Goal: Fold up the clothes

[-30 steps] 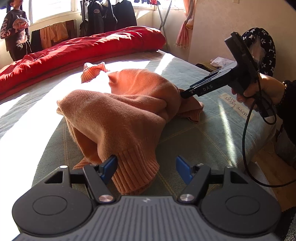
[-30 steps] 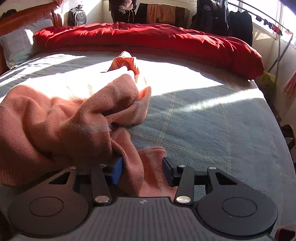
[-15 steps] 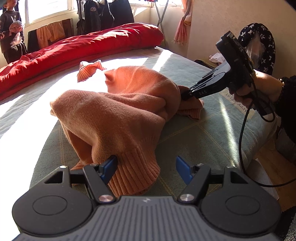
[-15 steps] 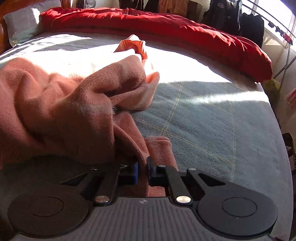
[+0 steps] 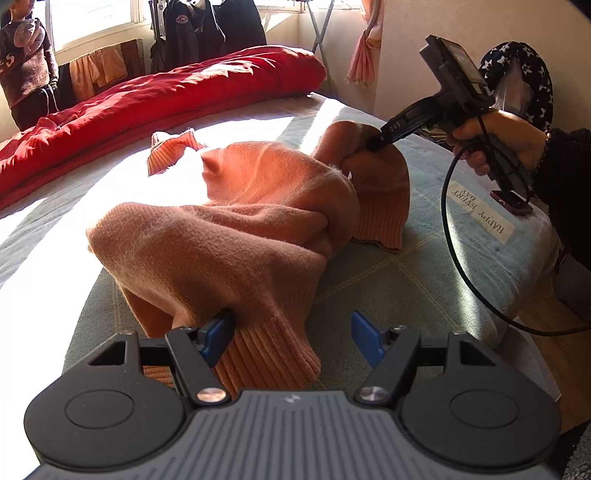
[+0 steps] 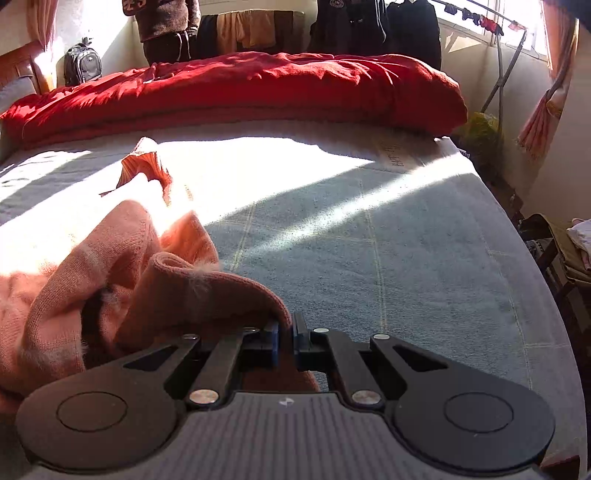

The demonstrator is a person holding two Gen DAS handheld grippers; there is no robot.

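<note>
An orange knitted sweater [image 5: 240,225] lies crumpled on the grey-blue bed [image 5: 399,280]. My left gripper [image 5: 291,336] is open, its blue pads either side of the sweater's ribbed hem [image 5: 266,358] at the near edge. My right gripper [image 6: 285,339] is shut on a fold of the sweater [image 6: 207,291] and holds it lifted off the bed. In the left wrist view the right gripper [image 5: 373,142] pinches the raised cloth at the sweater's far right side. A ribbed cuff [image 5: 173,151] sticks up at the back.
A red duvet [image 6: 240,92] lies rolled along the far side of the bed. A person [image 5: 26,62] stands by the window. Dark clothes [image 6: 373,26] hang on a rack. The bed's edge and floor [image 5: 546,332] lie to the right.
My right gripper has closed on the sweater's fold and lifted it up and back. My left gripper stays open and has moved closer around the hem.
</note>
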